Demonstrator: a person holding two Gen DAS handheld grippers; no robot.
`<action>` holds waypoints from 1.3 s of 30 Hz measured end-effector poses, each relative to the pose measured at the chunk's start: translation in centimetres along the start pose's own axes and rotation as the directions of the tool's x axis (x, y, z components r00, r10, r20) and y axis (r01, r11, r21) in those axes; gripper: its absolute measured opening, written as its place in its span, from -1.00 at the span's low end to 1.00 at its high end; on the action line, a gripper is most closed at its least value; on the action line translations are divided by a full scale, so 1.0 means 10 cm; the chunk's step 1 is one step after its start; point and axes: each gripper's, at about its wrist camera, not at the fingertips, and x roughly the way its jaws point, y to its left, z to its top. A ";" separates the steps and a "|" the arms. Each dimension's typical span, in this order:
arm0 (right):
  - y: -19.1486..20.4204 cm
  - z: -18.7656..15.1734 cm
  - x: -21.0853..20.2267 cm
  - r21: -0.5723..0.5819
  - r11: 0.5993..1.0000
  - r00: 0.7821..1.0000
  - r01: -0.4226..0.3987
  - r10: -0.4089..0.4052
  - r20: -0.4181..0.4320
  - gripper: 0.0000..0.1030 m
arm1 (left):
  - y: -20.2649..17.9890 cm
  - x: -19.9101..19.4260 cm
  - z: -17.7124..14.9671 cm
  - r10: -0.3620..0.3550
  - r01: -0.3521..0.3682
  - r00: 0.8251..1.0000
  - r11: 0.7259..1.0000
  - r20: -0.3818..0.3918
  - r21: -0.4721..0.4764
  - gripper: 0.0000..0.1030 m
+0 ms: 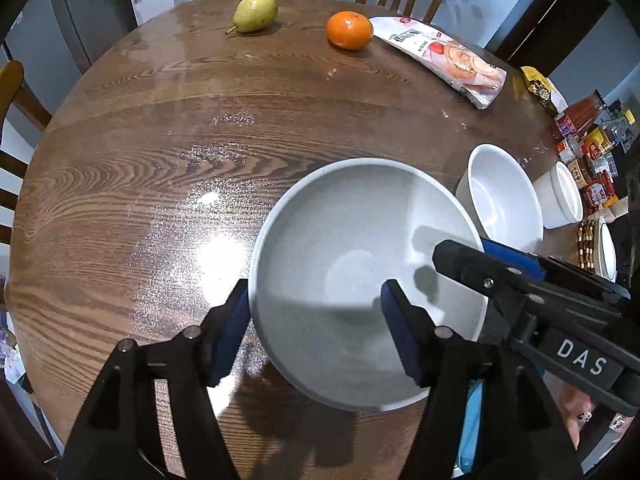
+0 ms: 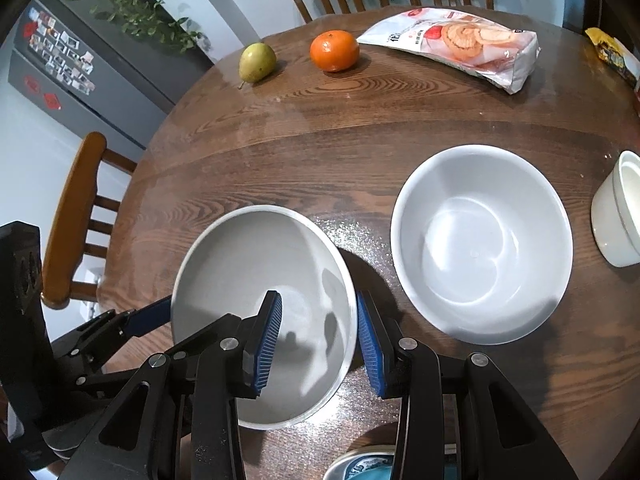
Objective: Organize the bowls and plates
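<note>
Sorting barely underway. Large grey bowl (image 2: 264, 312) sitting on desk (image 1: 160, 160), both hand-held grippers straddling its rim: left hand-held gripper (image 1: 316, 328) standing half open, pads clear; right hand-held gripper (image 2: 320, 344) pinching right wall. White bowl (image 2: 482, 244) and small cup (image 2: 618, 216) waiting unstacked alongside.

Round wooden table (image 1: 120, 184), bowls (image 1: 502, 196), pear (image 1: 256, 12), orange (image 1: 349, 30)

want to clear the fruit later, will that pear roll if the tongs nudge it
Probably some. The pear lies on its side on the glossy wooden table, so it would likely wobble and curve around its narrow stem end rather than roll straight. The rounder orange beside it looks likelier to roll.
</note>
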 end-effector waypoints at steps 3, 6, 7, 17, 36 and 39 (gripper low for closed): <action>0.00 0.00 -0.01 0.000 1.000 1.000 0.007 -0.007 0.003 -0.23 | -0.01 -0.02 -0.01 -0.004 0.004 1.000 1.000 0.007 0.003 0.30; -0.01 0.01 -0.03 -0.007 1.000 1.000 0.019 -0.019 0.011 -0.16 | 0.00 -0.04 -0.01 0.002 -0.002 1.000 1.000 0.016 0.006 0.33; -0.01 0.01 -0.05 -0.009 1.000 1.000 0.020 -0.019 0.019 -0.14 | 0.00 -0.05 -0.01 0.006 -0.007 1.000 1.000 0.021 0.006 0.35; 0.00 -0.01 -0.36 -0.031 0.999 0.992 0.037 -0.033 0.120 -0.04 | -0.03 -0.25 -0.06 0.073 -0.073 0.990 0.997 0.122 -0.006 0.54; -0.43 -0.12 -1.42 0.049 0.999 0.904 0.007 -0.027 0.426 0.71 | -0.78 -1.06 -0.05 -0.211 0.199 0.904 0.977 0.373 0.069 0.80; -0.63 -0.07 -1.43 0.089 0.995 0.908 -0.041 0.000 0.419 0.71 | -0.95 -0.96 0.10 -0.291 0.283 0.893 0.956 0.342 0.076 0.82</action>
